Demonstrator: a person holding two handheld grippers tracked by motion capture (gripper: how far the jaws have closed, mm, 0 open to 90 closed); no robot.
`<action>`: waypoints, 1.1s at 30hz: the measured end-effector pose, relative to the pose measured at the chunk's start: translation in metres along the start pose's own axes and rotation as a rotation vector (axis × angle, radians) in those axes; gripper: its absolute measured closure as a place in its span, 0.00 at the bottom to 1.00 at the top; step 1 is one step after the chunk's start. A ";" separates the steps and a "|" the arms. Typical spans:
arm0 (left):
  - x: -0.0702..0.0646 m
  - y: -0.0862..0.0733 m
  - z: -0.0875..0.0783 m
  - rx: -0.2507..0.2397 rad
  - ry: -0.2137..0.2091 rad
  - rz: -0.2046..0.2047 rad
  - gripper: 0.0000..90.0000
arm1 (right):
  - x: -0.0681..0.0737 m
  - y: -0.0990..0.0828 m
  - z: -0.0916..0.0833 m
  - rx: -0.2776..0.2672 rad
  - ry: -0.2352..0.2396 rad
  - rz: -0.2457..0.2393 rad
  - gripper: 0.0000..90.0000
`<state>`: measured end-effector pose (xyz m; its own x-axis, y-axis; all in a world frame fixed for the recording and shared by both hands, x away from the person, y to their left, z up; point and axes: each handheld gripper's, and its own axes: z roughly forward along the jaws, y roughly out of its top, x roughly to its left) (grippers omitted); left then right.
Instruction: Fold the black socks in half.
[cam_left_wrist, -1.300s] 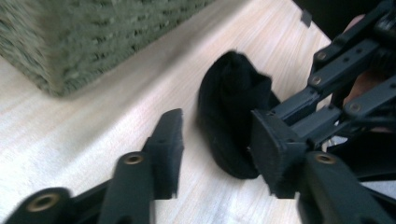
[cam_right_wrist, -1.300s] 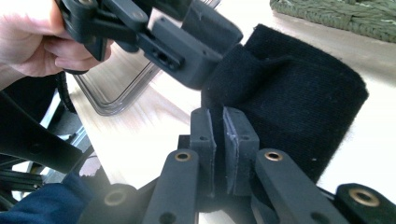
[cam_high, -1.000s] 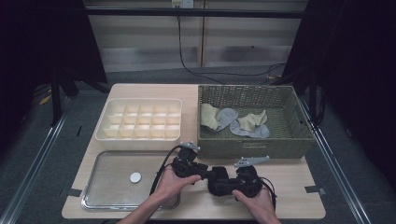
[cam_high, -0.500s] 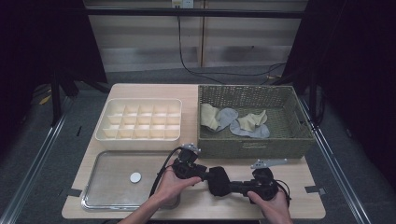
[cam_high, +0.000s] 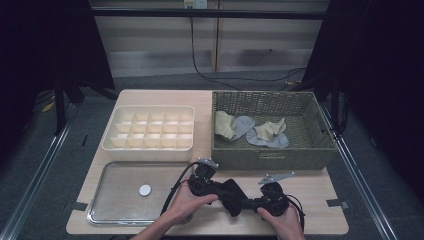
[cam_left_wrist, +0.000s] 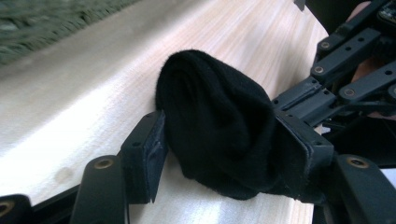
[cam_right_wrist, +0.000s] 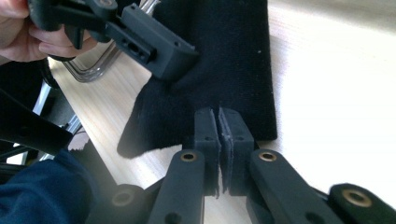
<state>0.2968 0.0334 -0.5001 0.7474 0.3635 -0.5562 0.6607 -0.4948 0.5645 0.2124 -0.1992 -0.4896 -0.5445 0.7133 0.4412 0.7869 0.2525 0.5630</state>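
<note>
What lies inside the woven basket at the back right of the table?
Inside the basket lie several loose socks, some cream and some grey, overlapping one another. How many there are, and anything beneath them, cannot be told because they cover each other.

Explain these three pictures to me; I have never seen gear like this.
There is no robot here. A person's hands hold two hand tools, each with two black fingers that open and shut.

The high view looks down on the table from above. The other two views come from small cameras riding on each tool, looking along its fingers.

On the table stand a wicker basket holding light socks, a white divided box and a clear tray with a white disc.

Between the tools lies a black sock. The left gripper has it between its fingers, which have just been opening yet touch it on both sides. The right gripper is shut on the sock's edge.
</note>
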 end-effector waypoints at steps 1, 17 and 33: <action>0.001 0.000 0.001 -0.005 -0.015 -0.011 0.44 | -0.001 0.000 0.001 0.002 0.001 -0.002 0.96; -0.004 0.003 -0.011 -0.035 -0.009 0.048 0.75 | -0.003 0.001 -0.004 -0.041 -0.006 -0.020 0.87; -0.002 0.007 -0.042 -0.074 0.061 0.078 0.74 | -0.017 -0.001 -0.030 -0.138 -0.036 -0.005 0.62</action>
<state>0.3032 0.0624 -0.4690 0.7982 0.3741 -0.4721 0.6019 -0.4647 0.6495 0.2121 -0.2315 -0.4765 -0.5357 0.7357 0.4144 0.7355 0.1655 0.6570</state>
